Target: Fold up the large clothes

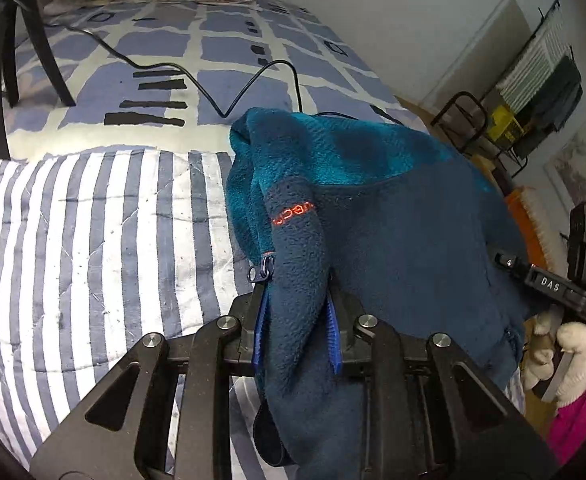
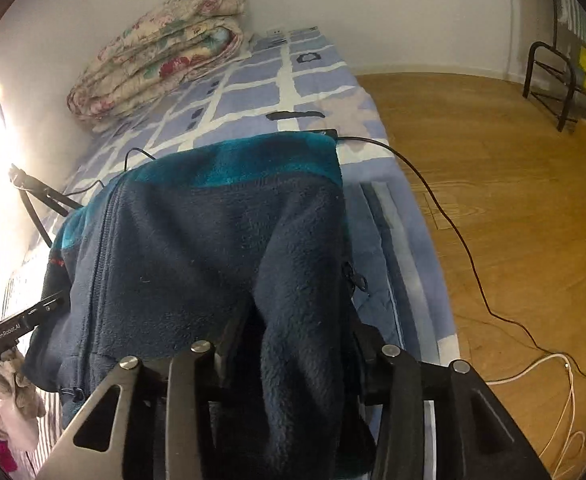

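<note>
Above the bed (image 1: pixel 93 240), both tools, left tool (image 1: pixel 297 312) and right tool (image 2: pixel 293 344), pinching the fleece jacket (image 1: pixel 393 220); lifted, unfolded, folding seemingly barely begun.

We're in a bedroom at home: a bed (image 2: pixel 293 92) with a blue-and-white checked sheet runs along the plain wall. A folded floral quilt (image 2: pixel 165 52) sits at the bed's far end against that wall, a striped coverlet (image 1: pixel 93 240) lies across its near end, and wood flooring (image 2: pixel 513 200) spreads beside the bed, a black cable (image 2: pixel 445 216) trailing across it.
</note>
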A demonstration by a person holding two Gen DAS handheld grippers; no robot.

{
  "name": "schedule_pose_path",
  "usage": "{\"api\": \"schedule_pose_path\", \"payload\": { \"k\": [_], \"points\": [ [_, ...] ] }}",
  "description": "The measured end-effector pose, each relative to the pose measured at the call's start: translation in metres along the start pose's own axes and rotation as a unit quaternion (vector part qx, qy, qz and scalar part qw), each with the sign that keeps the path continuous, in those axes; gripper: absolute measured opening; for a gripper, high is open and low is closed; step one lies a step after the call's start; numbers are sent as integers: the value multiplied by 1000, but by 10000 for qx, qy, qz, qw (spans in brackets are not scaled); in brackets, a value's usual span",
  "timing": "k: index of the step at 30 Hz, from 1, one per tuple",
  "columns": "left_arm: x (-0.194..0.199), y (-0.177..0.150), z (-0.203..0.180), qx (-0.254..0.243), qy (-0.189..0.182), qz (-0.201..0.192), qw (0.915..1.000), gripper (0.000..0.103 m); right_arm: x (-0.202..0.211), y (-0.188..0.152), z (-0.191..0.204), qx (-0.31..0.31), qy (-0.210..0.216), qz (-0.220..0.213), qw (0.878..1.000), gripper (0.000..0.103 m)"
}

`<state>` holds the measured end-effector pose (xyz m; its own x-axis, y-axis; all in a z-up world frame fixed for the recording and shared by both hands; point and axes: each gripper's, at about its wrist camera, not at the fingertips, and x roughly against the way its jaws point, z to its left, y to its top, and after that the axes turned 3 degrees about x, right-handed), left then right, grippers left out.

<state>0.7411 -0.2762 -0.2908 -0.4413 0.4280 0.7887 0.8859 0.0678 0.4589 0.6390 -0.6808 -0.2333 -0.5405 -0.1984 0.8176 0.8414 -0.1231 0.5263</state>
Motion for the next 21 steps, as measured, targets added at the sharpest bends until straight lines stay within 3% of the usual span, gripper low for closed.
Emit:
{"api": "schedule_pose_path", "payload": {
  "k": [3, 4, 5, 6, 8, 11, 15, 21],
  "points": [
    [-3, -1, -1, 67, 65, -33, 10000, 28, -5, 1, 4, 136, -83, 3, 9999, 46],
    [-1, -3, -2, 42, 109, -50, 9999, 31, -4, 0, 4, 134, -141, -13, 9998, 53],
    [-1, -3, -3, -1, 249, -78, 9997, 42, -4, -2, 2, 92, -205, -26, 9997, 66],
    [1, -4, -2, 3, 366, -94, 9993, 57, -3, -2, -2, 26, -307, -28, 9995, 72],
    [4, -4, 7, 195, 323, 17, 9993, 67, -1, -2, -6, -114, -369, -57, 9992, 76],
    [17, -6, 17, 471, 252, 67, 9985, 67, 13, -4, -3, -62, -514, -153, 9985, 76],
    [45, -11, 4, 40, 533, -165, 9984, 65, 38, -6, 6, 64, -736, -311, 9968, 74],
    [95, -26, -21, -375, 391, -518, 9972, 65, 89, -10, 24, -7, -476, -784, 9958, 74]
  ]
}}
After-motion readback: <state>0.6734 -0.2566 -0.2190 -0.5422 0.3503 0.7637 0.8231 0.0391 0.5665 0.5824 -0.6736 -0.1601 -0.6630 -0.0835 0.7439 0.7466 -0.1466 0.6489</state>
